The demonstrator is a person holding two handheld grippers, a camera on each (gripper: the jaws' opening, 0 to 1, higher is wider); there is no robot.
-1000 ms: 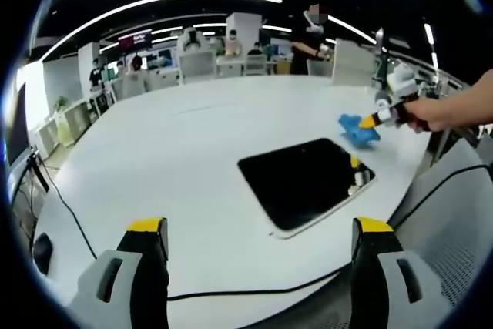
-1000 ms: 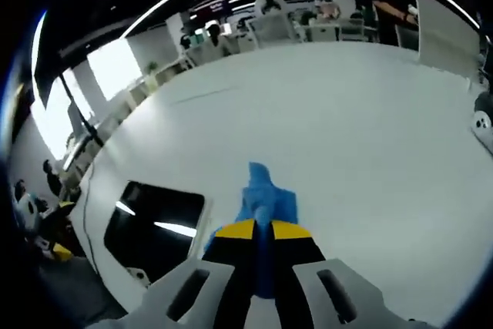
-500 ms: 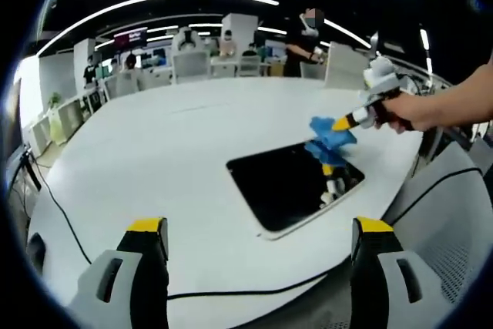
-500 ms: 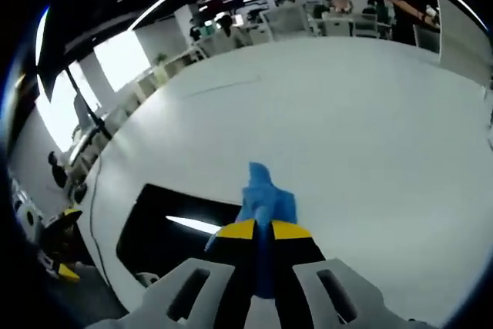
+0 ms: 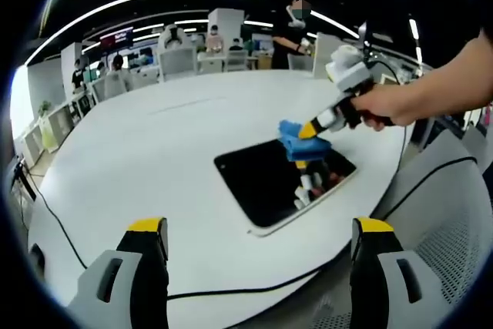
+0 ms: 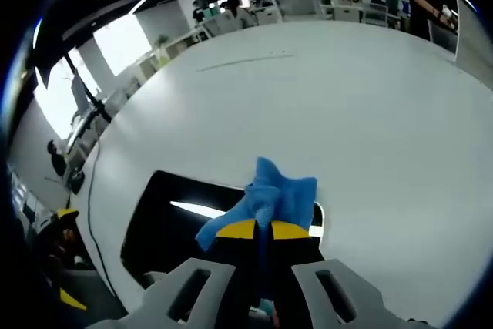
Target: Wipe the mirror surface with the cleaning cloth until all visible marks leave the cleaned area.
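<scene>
A dark rectangular mirror point(image 5: 281, 182) with a white rim lies flat on the round white table point(image 5: 154, 152). In the left gripper view, the right gripper point(image 5: 310, 130), held by a person's hand point(image 5: 381, 105), presses a blue cleaning cloth point(image 5: 299, 141) onto the mirror's far right corner. My left gripper point(image 5: 258, 236) stands open at the near table edge, nothing between its jaws. In the right gripper view, the right gripper point(image 6: 263, 229) is shut on the blue cloth point(image 6: 269, 194), which rests over the mirror point(image 6: 169, 221) near its edge.
A black cable point(image 5: 231, 292) runs along the table's near edge. A grey mesh chair point(image 5: 439, 221) stands at the right. Desks, chairs and people point(image 5: 296, 25) fill the office beyond the table's far side.
The right gripper has carried the blue cloth from the table beside the mirror onto the mirror's far right corner. Both views have shifted with the hands.
</scene>
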